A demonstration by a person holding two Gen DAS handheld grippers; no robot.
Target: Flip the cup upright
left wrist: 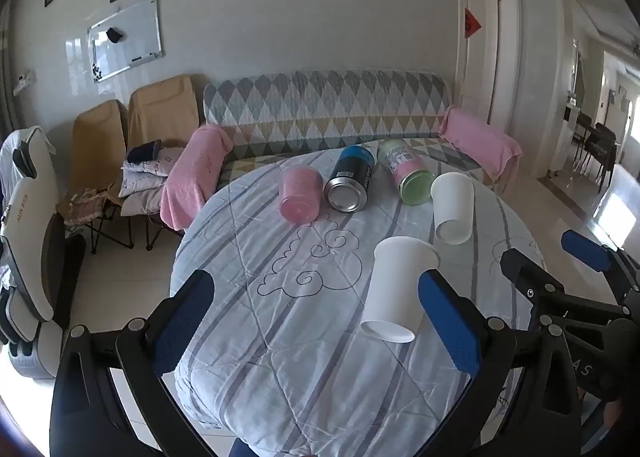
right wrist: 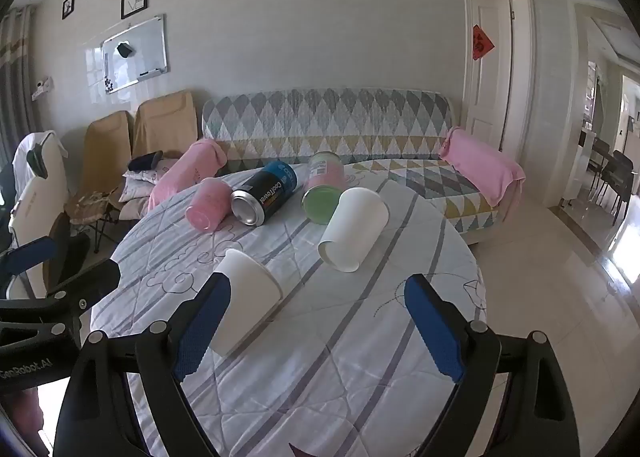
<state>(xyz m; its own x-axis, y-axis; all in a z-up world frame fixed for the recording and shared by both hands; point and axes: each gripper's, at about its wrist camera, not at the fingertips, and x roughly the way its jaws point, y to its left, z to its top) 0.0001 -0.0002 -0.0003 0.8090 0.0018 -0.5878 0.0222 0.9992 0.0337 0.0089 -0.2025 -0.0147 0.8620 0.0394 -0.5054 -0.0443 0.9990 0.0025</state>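
Two white paper cups lie on their sides on the quilt-covered round table (left wrist: 248, 329). The near cup (left wrist: 396, 289) shows in the right wrist view too (right wrist: 246, 301); the far cup (left wrist: 454, 207) lies beyond it (right wrist: 354, 227). My left gripper (left wrist: 316, 321) is open and empty, its right finger just in front of the near cup. My right gripper (right wrist: 316, 329) is open and empty, its left finger in front of the near cup; it shows in the left wrist view (left wrist: 556, 261).
A pink cup (left wrist: 300, 193), a black-and-blue can (left wrist: 352, 185) and a green-and-pink canister (left wrist: 406, 171) lie on their sides at the table's far side. A patterned sofa (left wrist: 320, 113), folding chairs (left wrist: 132, 137) and an open doorway (left wrist: 608, 129) stand beyond.
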